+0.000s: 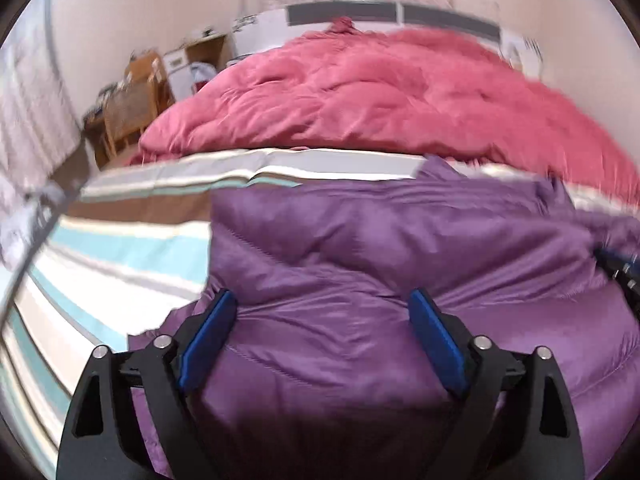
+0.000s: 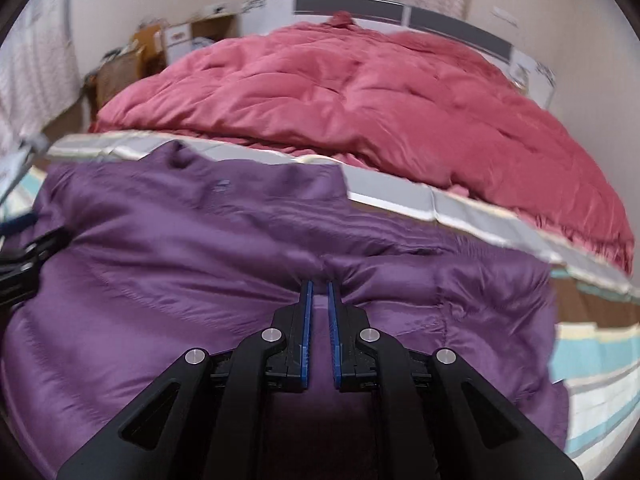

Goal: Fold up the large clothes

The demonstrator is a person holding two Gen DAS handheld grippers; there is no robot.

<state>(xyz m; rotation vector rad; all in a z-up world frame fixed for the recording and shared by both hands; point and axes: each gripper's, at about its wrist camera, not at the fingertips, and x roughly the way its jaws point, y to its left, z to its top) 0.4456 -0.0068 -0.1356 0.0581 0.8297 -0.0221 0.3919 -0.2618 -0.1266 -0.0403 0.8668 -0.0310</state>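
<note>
A purple puffer jacket point(image 1: 360, 264) lies bunched on the striped bed sheet point(image 1: 120, 248). It also fills the right wrist view point(image 2: 200, 264). My left gripper point(image 1: 322, 300) is open, its blue pads wide apart over the jacket's near part, holding nothing. My right gripper point(image 2: 319, 285) is shut on a pinched fold of the purple jacket near its middle. The right gripper shows at the right edge of the left wrist view point(image 1: 620, 268). The left gripper shows at the left edge of the right wrist view point(image 2: 28, 256).
A rumpled pink quilt point(image 1: 380, 96) covers the far half of the bed, just behind the jacket; it also shows in the right wrist view point(image 2: 360, 100). Wooden furniture and boxes point(image 1: 132, 96) stand at the far left by the wall. Striped sheet point(image 2: 592, 360) lies at the right.
</note>
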